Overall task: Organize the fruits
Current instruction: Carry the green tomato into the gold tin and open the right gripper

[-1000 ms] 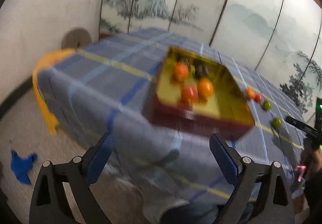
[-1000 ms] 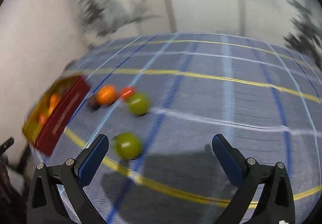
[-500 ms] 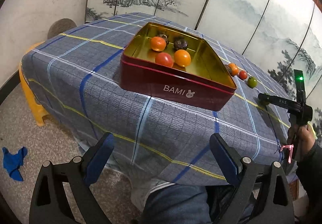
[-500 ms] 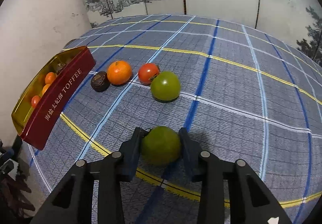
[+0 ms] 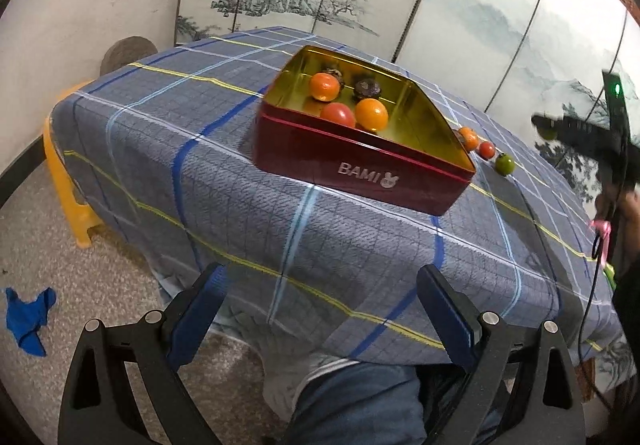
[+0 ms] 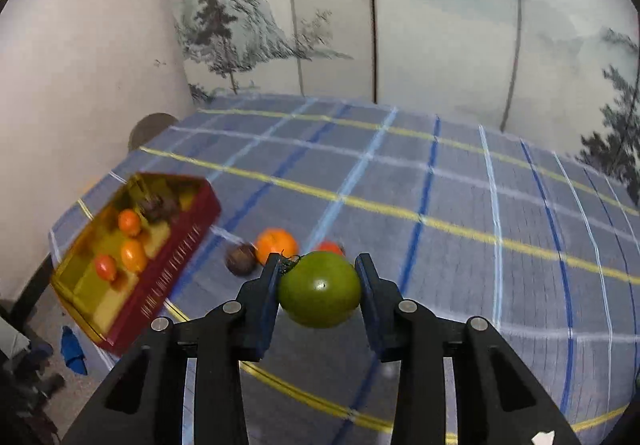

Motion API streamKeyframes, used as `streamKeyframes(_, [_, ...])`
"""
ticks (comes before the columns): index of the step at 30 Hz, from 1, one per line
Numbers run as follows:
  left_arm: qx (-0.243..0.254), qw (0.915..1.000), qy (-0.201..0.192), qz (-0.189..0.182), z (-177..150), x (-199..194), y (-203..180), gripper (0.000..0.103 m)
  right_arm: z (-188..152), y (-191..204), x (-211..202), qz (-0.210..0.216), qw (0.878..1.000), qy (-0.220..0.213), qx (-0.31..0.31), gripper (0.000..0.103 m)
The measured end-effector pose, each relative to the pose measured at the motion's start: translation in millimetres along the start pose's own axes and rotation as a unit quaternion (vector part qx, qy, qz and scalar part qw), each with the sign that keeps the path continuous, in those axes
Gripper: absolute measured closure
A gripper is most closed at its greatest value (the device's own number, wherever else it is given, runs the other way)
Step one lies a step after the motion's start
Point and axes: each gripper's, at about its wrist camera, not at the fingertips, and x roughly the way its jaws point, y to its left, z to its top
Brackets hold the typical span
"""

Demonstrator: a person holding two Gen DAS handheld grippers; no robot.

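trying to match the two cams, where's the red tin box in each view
Left wrist view: the red tin box sits centre frame on the checked tablecloth, beyond the open left claw, fruit inside.
Right wrist view: the same box is at the left edge, blurred, left of the right claw gripping a green tomato.
Shared landmark: the orange fruit beside the box.
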Motion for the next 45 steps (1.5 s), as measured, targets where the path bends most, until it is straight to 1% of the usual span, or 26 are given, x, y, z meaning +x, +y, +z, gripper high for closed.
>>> streamKeyframes(5, [-0.013,0.9998,-0.008,0.016,-1.1,-9.4,12.4,0.008,30.1,37.1,2.3,0.023,0.999,-0.019,-0.021,0.069])
streamKeyframes(10, [-0.023,0.9993,-0.006,0.028,-6.8,-16.9,22.4,0.008,55.8,78.2,7.2,0.049,0.997,-0.033,-0.043,0.069])
streamKeyframes(17, [-0.022,0.9991,-0.013,0.034,-8.6,-25.5,22.1,0.008,69.5,123.9,16.1,0.064,0.995,-0.033,-0.067,0.069])
streamKeyframes(20, [-0.017,0.9991,-0.012,0.036,-9.7,-27.9,21.7,0.008,69.6,140.0,25.9,0.075,0.994,-0.024,-0.074,0.069])
streamKeyframes(28, [-0.018,0.9987,0.0,0.048,-11.2,-23.8,26.0,0.008,56.8,178.4,57.7,0.105,0.99,0.011,-0.093,0.069])
streamKeyframes(34, [-0.005,0.9989,0.01,0.044,-13.1,-17.5,19.1,0.008,54.3,190.8,72.3,0.11,0.988,0.029,-0.103,0.069])
streamKeyframes(36, [-0.005,0.9989,0.012,0.045,-13.5,-16.7,19.8,0.008,55.5,191.2,78.6,0.118,0.987,0.039,-0.098,0.069])
streamKeyframes(38, [-0.009,0.9988,0.011,0.046,-13.1,-16.7,21.3,0.008,56.1,192.7,87.3,0.115,0.988,0.047,-0.097,0.068])
streamKeyframes(41, [-0.017,0.9986,0.011,0.049,-13.5,-17.3,26.5,0.008,55.4,197.4,103.1,0.118,0.985,0.07,-0.101,0.068])
streamKeyframes(45, [-0.027,0.9982,0.013,0.053,-15.8,-17.2,35.1,0.008,49.0,210.8,122.2,0.114,0.98,0.098,-0.129,0.068])
